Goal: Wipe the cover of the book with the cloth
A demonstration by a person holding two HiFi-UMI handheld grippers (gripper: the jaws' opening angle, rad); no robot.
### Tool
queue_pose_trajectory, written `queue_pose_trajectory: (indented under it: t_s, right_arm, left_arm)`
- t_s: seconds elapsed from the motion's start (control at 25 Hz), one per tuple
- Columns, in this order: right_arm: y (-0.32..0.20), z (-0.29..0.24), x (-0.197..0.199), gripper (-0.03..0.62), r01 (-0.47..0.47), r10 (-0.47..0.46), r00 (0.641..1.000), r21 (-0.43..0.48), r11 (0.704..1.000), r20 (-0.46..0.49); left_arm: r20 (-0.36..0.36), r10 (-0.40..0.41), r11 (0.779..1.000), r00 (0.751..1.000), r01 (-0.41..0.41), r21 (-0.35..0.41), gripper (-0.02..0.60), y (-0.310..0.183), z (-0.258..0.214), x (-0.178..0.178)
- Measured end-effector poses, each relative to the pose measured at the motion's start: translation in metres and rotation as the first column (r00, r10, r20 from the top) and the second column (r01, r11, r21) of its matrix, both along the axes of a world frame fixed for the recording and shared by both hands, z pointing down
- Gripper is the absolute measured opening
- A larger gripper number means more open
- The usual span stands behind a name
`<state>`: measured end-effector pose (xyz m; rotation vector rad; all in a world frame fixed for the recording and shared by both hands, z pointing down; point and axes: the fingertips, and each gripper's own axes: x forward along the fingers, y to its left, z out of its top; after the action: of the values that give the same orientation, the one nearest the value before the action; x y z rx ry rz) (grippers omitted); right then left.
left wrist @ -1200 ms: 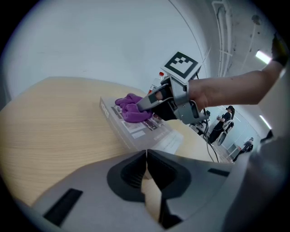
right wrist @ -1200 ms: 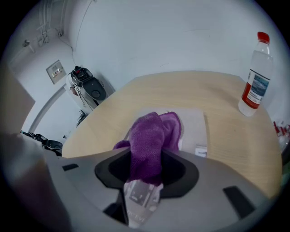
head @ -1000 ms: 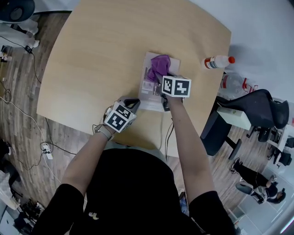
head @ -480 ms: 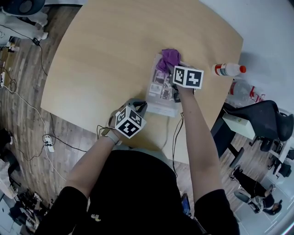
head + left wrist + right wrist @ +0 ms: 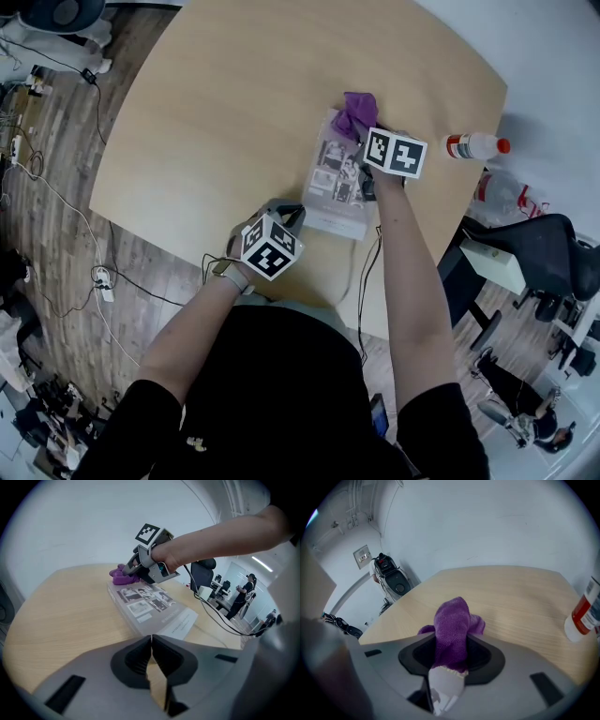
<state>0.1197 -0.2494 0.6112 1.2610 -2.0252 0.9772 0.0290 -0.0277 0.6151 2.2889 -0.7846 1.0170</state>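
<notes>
Half done at most, I reckon: right gripper clamps cloth at book's far end, near cover remaining; left gripper closed, empty.

Cloth — purple, with a white tag. Book cover grey, black-and-white picture panels. Worktop pale wood grain. Bottle — white, red cap.
</notes>
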Motion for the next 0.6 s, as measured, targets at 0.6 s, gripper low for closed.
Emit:
queue_pose_trajectory:
  t_s: [0.6]
  right_arm:
    - [0.020, -0.001, 0.040, 0.169, -0.098, 0.099, 0.995, 0.029, 0.995, -0.029]
  left_arm:
    - [0.010, -0.009, 1.000, 1.000, 0.009, 0.002, 0.026, -0.002, 0.000, -0.001]
